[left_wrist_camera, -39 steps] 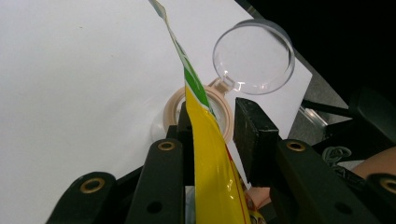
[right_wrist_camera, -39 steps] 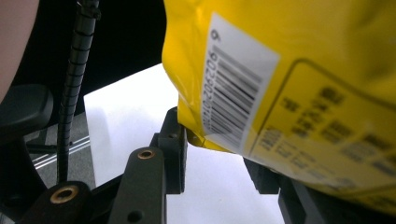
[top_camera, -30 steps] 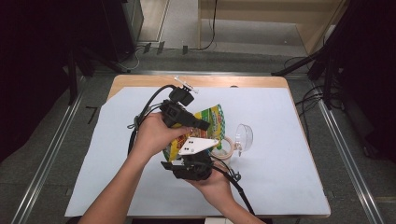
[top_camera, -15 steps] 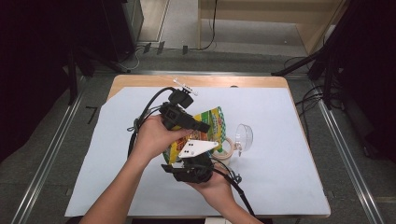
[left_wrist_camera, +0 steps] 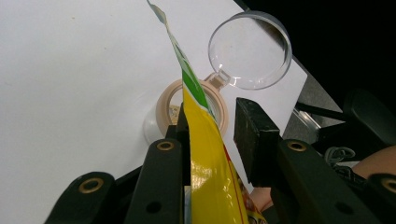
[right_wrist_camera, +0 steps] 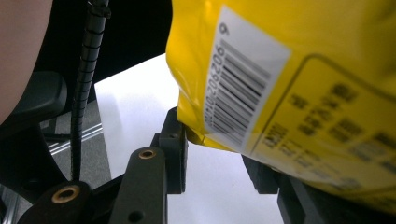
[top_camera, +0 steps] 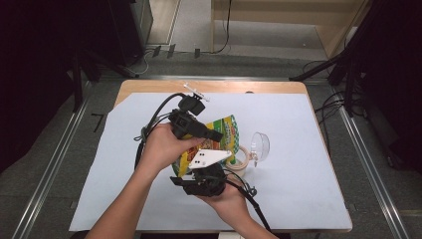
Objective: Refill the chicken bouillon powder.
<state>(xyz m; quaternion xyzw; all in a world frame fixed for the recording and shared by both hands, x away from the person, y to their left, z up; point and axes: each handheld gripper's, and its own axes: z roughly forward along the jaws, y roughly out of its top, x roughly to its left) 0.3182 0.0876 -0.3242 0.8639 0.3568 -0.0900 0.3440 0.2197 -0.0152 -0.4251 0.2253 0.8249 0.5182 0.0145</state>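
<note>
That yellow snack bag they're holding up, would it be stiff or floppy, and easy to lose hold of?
The yellow snack bag is probably floppy: its thin top edge curves away freely above the left gripper. It looks light for its size, with a puffed body in the right gripper view. Its glossy film may be slippery, and it seems to touch just one jaw there.

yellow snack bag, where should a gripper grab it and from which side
Grip the yellow snack bag on its thin flat top edge, coming from below so a jaw sits on each face. In the left gripper view it stands edge-on between the left gripper jaws, narrow enough to pinch.
</note>
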